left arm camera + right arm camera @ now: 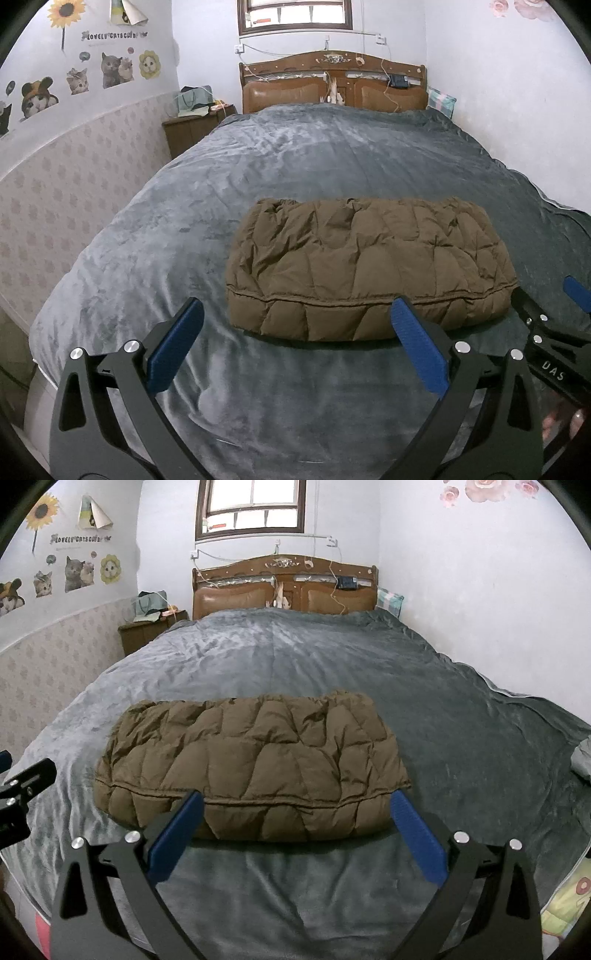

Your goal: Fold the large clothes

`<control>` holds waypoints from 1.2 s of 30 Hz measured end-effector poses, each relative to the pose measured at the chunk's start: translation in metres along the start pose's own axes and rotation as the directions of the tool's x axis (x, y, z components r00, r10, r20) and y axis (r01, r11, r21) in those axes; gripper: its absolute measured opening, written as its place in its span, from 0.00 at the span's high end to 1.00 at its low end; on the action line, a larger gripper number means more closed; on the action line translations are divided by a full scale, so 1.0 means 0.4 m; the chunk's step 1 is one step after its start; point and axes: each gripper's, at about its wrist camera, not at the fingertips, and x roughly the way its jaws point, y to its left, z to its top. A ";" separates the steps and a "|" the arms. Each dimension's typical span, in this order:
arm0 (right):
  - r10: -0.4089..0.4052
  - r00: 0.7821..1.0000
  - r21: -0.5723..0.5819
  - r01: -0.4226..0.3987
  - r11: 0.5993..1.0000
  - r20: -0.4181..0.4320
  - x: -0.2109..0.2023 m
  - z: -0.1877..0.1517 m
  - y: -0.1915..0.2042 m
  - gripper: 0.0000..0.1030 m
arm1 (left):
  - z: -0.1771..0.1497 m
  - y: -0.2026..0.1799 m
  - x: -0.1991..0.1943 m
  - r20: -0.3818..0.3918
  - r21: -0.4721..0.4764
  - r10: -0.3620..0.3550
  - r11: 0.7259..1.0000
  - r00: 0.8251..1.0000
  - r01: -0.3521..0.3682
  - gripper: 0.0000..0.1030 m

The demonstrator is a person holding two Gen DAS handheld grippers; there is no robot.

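Near the bed's (147, 221) foot, puffy soft jacket (369, 266) looks light, slippery; grab its stitched near edge, left gripper (299, 314) and right gripper (295, 805) spread apart, empty.

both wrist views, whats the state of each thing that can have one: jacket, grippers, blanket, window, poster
brown puffer jacket: folded into a compact bundle, lying on the bed, held by neither gripper
left gripper: jaws open, empty, just short of the jacket's near edge
right gripper: jaws open, empty, at the jacket's near edge
grey blanket: spread over the bed, lightly wrinkled
window: looks shut
wall poster: bottom corners curling off the wall
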 end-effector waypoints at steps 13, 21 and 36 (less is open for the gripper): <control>-0.009 1.000 -0.002 0.009 1.000 0.000 0.005 -0.010 0.005 0.02 | 0.001 -0.003 0.003 -0.008 0.003 0.007 1.000 1.000 -0.007 0.03; -0.008 1.000 -0.003 0.008 1.000 -0.001 0.005 -0.009 0.005 0.02 | 0.003 -0.004 0.009 -0.011 0.012 0.011 1.000 1.000 -0.010 0.03; -0.018 1.000 -0.003 0.018 1.000 0.004 0.002 0.002 0.000 0.02 | 0.010 -0.002 0.010 -0.023 0.020 0.010 1.000 1.000 -0.010 0.03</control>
